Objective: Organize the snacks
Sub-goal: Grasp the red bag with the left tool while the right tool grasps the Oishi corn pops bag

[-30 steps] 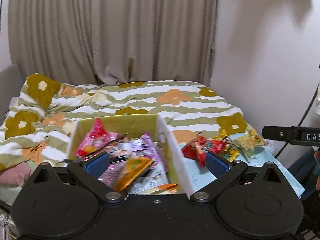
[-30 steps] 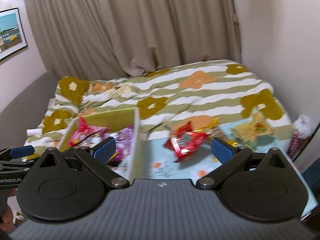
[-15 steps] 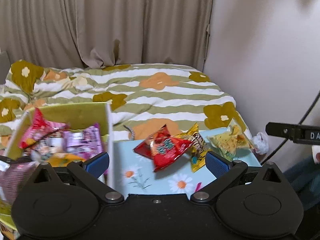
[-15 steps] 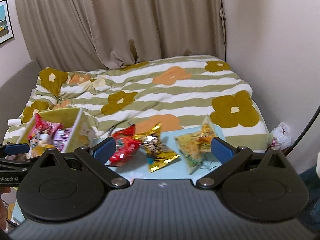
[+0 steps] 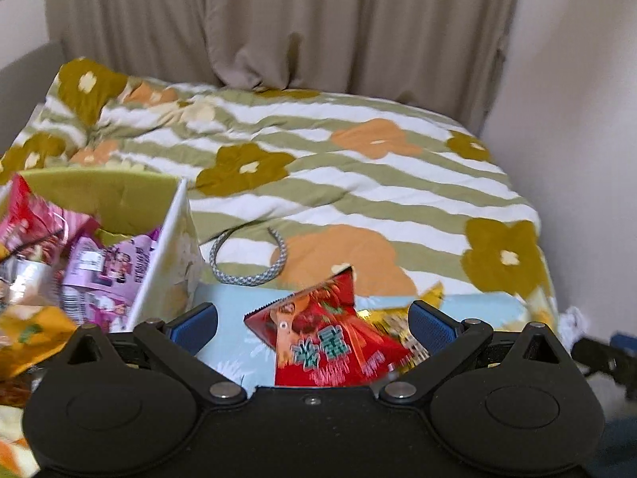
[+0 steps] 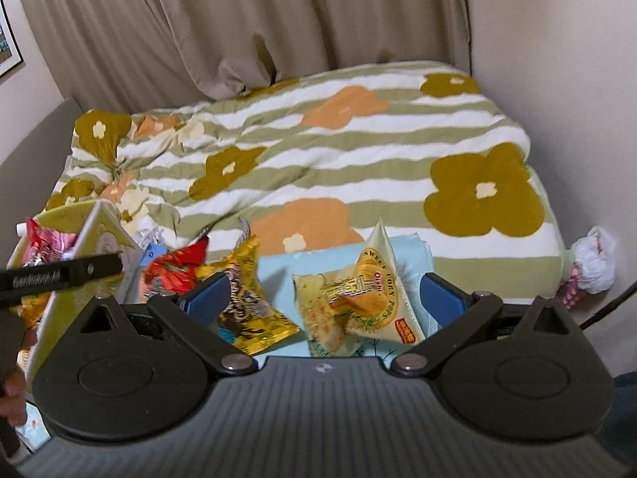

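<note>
Box [image 5: 119, 203] already stuffed with packets, three left out on the blue mat [image 6: 278, 275]: red bag [image 5: 326, 342], gold bag [image 6: 247, 302], corn puffs [image 6: 358, 302], with both the left gripper [image 5: 312, 322] and right gripper [image 6: 324, 298] spread wide, fingers empty.

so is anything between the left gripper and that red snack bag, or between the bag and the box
Nothing visible blocks the left gripper: it is open, with the red snack bag lying in the gap between its fingers. Toward the box on the left, only the box's own white side wall stands in the way, so the bag would likely need lifting over it.

The left gripper [image 5: 312, 320] hides the red snack packet's [image 5: 330, 346] lower edge.
</note>
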Demonstrator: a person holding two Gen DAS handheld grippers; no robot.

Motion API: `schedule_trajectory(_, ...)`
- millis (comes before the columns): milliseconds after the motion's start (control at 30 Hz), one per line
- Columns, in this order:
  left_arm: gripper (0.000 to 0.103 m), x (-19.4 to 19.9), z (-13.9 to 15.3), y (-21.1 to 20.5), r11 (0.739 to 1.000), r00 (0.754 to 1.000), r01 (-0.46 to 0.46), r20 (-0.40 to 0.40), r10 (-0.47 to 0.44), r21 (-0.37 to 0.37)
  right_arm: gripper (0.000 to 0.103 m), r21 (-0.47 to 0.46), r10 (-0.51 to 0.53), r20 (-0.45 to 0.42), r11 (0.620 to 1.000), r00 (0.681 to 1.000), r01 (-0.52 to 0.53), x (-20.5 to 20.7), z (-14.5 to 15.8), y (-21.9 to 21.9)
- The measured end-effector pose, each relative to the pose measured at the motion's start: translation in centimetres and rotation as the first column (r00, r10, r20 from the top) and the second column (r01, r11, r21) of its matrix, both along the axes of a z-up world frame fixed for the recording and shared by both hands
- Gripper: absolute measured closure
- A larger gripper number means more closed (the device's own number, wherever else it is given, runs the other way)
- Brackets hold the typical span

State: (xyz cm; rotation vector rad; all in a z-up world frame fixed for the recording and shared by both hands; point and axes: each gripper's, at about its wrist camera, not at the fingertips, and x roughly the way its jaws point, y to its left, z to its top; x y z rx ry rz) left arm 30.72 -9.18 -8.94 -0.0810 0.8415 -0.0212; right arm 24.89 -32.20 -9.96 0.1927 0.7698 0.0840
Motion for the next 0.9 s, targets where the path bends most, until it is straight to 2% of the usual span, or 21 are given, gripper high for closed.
schedule_trajectory(200,0.001,4.2,-3.5,-0.2,0.998,0.995,-0.058,-0.082,0.059,0.020,0.000,-0.003,0.044,-0.023,0.999,0.999,-0.044,2.6,-2.5,-0.7)
schedule_trajectory(333,0.000,5.7,-5.9,-0.1,0.997,0.986,-0.069,-0.148,0.073,0.037,0.000,-0.016,0.072,-0.035,0.997,0.997,-0.072,3.6,-3.8,-1.0)
schedule_trajectory(400,0.000,5.9,-6.7,0.2,0.998,0.984,-0.067,-0.165,0.064,-0.007,0.000,-0.015,0.083,-0.046,0.996,0.996,-0.084,4.0,-4.4,-1.2)
schedule_trajectory(533,0.013,6.1,-7.8,0.2,0.997,0.975,-0.077,-0.213,0.068,-0.032,0.000,-0.013,0.103,-0.055,0.994,0.993,-0.104,4.5,-5.1,-1.2)
schedule_trajectory(567,0.014,6.0,-7.9,0.1,0.997,0.973,-0.074,-0.219,0.065,-0.037,0.000,-0.012,0.108,-0.058,0.994,0.992,-0.109,4.6,-5.2,-1.2)
schedule_trajectory(667,0.016,5.7,-8.1,0.3,0.996,0.975,-0.069,-0.216,0.055,-0.059,0.000,-0.009,0.119,-0.067,0.993,0.991,-0.120,5.0,-5.6,-1.1)
schedule_trajectory(733,0.025,5.6,-8.0,0.3,0.996,0.977,-0.054,-0.211,0.039,-0.066,0.000,-0.008,0.127,-0.071,0.992,0.989,-0.128,5.2,-5.8,-1.0)
schedule_trajectory(767,0.026,5.6,-8.1,0.2,0.996,0.976,-0.047,-0.215,0.030,-0.077,0.000,-0.008,0.129,-0.074,0.991,0.989,-0.130,5.2,-5.9,-0.9)
schedule_trajectory(900,0.034,5.1,-8.0,-0.2,0.999,0.978,-0.019,-0.209,0.011,-0.037,0.000,-0.011,0.141,-0.086,0.990,0.986,-0.142,5.6,-6.5,-0.7)
